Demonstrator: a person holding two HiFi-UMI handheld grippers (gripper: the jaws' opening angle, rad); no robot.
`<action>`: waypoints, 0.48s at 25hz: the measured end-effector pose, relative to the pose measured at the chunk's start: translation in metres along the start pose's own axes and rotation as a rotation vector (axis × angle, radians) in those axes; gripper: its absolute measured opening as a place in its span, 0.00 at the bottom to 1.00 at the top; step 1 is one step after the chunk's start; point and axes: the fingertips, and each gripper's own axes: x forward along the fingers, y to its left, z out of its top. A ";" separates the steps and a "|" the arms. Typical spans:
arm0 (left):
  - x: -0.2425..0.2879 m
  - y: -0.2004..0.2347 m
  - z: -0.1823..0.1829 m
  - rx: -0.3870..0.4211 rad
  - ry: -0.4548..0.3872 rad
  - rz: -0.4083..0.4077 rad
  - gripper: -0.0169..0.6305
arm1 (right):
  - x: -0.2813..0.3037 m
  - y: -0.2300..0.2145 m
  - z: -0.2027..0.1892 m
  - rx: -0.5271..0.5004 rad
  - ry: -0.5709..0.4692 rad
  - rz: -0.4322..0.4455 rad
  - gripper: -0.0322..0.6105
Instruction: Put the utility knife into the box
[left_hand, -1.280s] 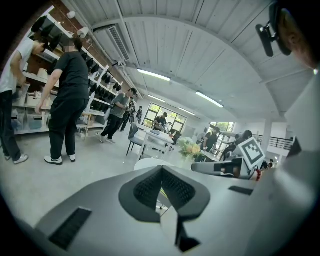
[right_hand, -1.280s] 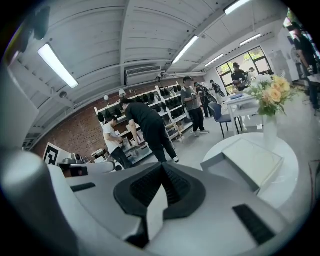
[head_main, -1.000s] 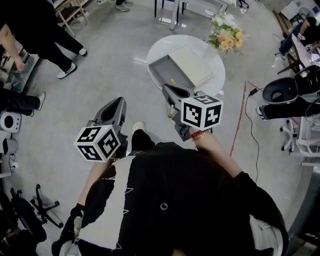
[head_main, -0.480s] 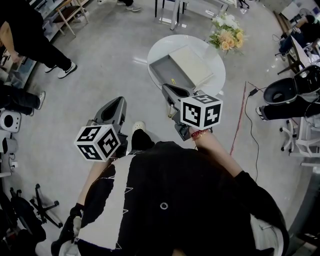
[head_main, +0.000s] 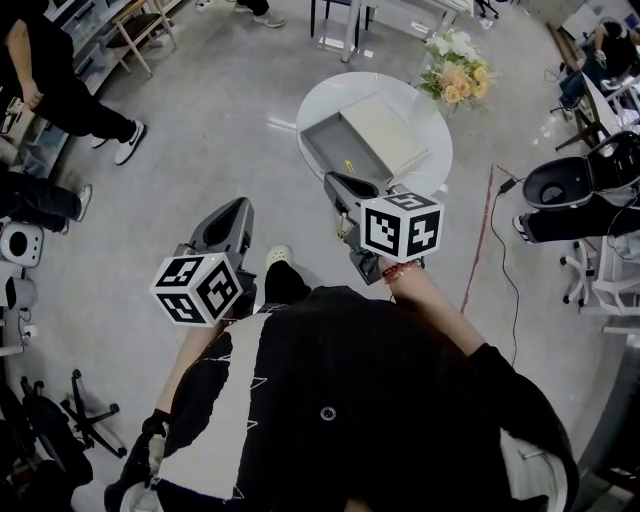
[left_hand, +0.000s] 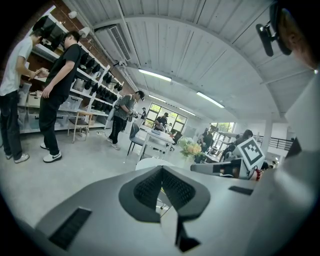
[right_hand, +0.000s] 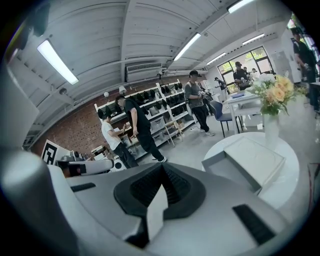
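A round white table (head_main: 318, 100) carries an open grey box (head_main: 330, 140), with its pale lid (head_main: 385, 130) lying across the box's right side. Inside the box a small yellow object (head_main: 347, 164) shows, likely the utility knife, though it is too small to be sure. My right gripper (head_main: 333, 178) hovers at the table's near edge, just short of the box, shut with nothing in it. My left gripper (head_main: 232, 207) hangs over the floor to the left, also shut and empty. The right gripper view shows the box (right_hand: 235, 167) ahead of the closed jaws.
A vase of flowers (head_main: 455, 70) stands at the table's far right edge. People stand by shelves at the left (head_main: 60, 90). A black chair and cable (head_main: 560, 185) sit to the right. More tables and chairs stand beyond the round table.
Both grippers have stayed nearly still. The person in black at the upper left has walked further left and away.
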 end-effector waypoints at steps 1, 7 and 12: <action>0.000 0.001 0.000 -0.001 -0.001 0.002 0.04 | 0.001 0.000 0.000 0.000 0.001 0.001 0.06; -0.003 0.004 0.001 -0.005 -0.006 0.013 0.04 | 0.004 0.003 0.000 -0.003 0.007 0.010 0.06; -0.009 0.012 0.004 -0.012 -0.009 0.022 0.04 | 0.009 0.011 0.002 -0.007 0.009 0.015 0.06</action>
